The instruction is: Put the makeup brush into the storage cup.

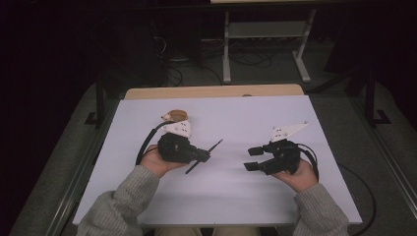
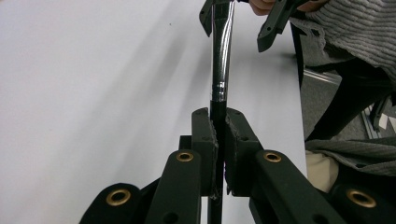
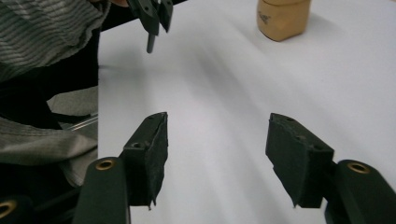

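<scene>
- While the left gripper (image 1: 200,155) has its jaws clamped tight on the thin black-handled brush with a shiny metal ferrule (image 1: 214,146), the rod's long axis runs slantwise across the white table sheet (image 1: 231,196), one end up and away towards the right gripper (image 1: 253,158), the other low and back towards the person.
- From the left gripper view the ferrule (image 2: 221,56) points straight at the other tool's parted jaws; the right gripper stands wide and empty, near but not touching.
- A handover looks likely to me; the right hand (image 1: 297,177) is the nearer free one.
- A small tan pot (image 3: 282,17) sits beyond the left gripper; too blurred to say more.
</scene>
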Motion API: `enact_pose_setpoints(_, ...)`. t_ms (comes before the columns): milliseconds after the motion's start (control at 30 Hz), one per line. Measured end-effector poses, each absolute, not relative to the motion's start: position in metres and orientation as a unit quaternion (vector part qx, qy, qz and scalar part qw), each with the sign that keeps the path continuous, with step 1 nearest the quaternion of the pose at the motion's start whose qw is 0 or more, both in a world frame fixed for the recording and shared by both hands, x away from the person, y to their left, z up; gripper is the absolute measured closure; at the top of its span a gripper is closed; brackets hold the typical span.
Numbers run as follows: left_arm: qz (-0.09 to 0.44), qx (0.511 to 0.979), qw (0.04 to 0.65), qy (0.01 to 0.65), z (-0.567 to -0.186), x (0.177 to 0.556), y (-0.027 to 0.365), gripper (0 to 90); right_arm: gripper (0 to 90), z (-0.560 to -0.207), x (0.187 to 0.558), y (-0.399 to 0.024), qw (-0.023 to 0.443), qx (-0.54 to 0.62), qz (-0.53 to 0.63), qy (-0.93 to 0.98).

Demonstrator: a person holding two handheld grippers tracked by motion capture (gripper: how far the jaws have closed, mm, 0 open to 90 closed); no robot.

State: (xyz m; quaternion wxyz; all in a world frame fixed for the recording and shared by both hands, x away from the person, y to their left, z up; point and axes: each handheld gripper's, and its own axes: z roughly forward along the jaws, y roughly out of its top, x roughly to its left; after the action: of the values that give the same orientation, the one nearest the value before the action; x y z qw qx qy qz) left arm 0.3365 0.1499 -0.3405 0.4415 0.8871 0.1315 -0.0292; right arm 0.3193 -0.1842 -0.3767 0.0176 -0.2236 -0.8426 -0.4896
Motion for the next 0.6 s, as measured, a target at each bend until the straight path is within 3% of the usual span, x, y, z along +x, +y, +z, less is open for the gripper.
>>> enact_pose_setpoints(600, -0.026, 0.877, 0.453, 0.159, -0.334, 0.356, 0.16, 84.1, 31.6, -0.392, 0.314, -0.207, -0.005, -0.272, -0.479, -0.835)
